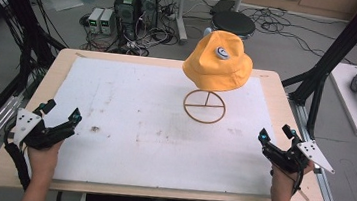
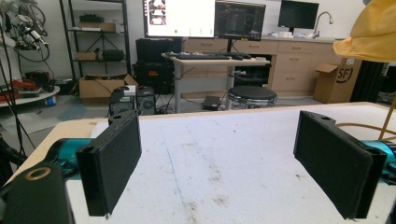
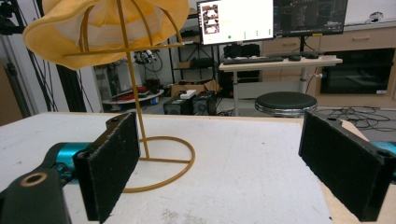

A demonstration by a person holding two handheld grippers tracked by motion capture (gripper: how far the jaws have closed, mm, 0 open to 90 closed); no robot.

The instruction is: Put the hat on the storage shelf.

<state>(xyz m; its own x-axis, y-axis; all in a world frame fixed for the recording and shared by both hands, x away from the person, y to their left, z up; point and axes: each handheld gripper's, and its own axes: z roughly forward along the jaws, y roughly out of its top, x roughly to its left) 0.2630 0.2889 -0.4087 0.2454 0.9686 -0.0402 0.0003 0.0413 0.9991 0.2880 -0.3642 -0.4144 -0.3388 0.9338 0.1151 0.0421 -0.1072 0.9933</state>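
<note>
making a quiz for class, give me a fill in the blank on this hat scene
1. The hat is coloured ____.
2. It sits on a wire ____ with a ring base.
3. The left gripper and the right gripper both have jaws that stand ____.

Missing words: yellow; stand; open

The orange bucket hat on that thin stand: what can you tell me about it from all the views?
The orange fabric bucket hat has a soft, slightly drooping brim and a small round grey badge on its crown. It sits on the domed top of a thin mustard-yellow wire stand with a ring-shaped foot, toward the far side of the white-covered wooden table. From below, the lining looks pale. Only the stand touches it; both grippers are well away.
</note>
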